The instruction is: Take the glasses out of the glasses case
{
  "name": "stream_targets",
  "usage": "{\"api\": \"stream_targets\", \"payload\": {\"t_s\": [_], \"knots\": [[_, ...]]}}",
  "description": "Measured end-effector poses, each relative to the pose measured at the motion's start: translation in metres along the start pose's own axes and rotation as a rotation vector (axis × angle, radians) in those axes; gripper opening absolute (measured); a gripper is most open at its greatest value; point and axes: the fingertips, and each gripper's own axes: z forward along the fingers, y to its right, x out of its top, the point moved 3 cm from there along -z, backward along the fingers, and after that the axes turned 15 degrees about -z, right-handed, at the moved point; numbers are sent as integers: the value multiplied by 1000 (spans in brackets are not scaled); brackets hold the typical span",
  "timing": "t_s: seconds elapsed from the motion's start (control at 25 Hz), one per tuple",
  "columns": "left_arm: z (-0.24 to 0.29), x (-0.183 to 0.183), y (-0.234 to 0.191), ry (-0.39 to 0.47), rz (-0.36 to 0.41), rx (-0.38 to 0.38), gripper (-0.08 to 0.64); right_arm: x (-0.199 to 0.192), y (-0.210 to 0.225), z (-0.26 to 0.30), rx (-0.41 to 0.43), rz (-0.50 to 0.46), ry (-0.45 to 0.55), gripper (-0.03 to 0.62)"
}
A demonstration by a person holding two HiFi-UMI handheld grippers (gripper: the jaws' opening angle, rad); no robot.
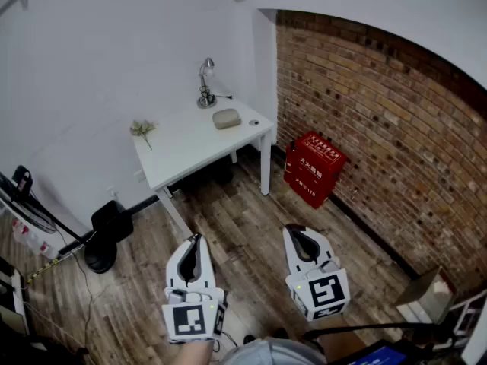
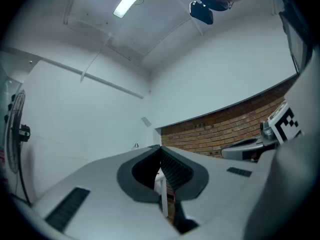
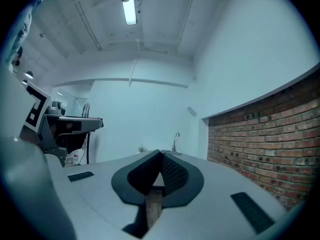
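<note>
Wood floor (image 1: 251,234), white walls left & back, brick wall (image 1: 380,120) on the rt. Head view is the only one giving me the top of the white surface (image 1: 190,147). It stands against the back wall, well apart from both claws.

On it, L to R:
- 1 dried sprig (image 1: 142,128)
- 1 desk lamp (image 1: 205,82) at the back edge
- 1 grey-beige glasses case (image 1: 226,118) lying flat just in front of the lamp, toward the surface's rt end
- 1 small round item (image 1: 253,122) I can't identify

The case looks closed, so I can't see the glasses. 1 red box (image 1: 313,167) sits on the floor by the brick, rt of the surface.

2 claws, both low in head view over bare floor. My left claw (image 1: 198,239) is clenched tip to tip w/ nothing in it, per its own view. There only a surface leg (image 2: 163,194) peeks thru the gap under the tips. That view also catches a fan (image 2: 15,129) at far left, cut off in head view.

My right claw (image 1: 297,231) is also clenched and empty. Its view shows lamp & sprig tiny past the tips, but the case is too small to pick out there. Only the gripper views show the 1 strip light (image 3: 129,9) on the ceiling.
</note>
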Motion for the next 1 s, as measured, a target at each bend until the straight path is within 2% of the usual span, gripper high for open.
{"api": "stream_targets", "payload": {"t_s": [0.36, 0.4, 0.44, 0.52, 1.0], "knots": [[-1, 0, 1, 4, -1, -3, 6, 2, 6, -5, -31, 14, 23, 17], [-2, -1, 2, 6, 2, -4, 6, 3, 8, -5, -33, 23, 30, 51], [-2, -2, 2, 4, 3, -2, 6, 4, 10, -6, -28, 29, 36, 147], [-4, -4, 3, -9, -2, 8, 6, 5, 13, -5, -17, 22, 43, 213], [-1, -20, 36, -6, 8, 82, 6, -13, 52, -17, 11, -31, 50, 215]]}}
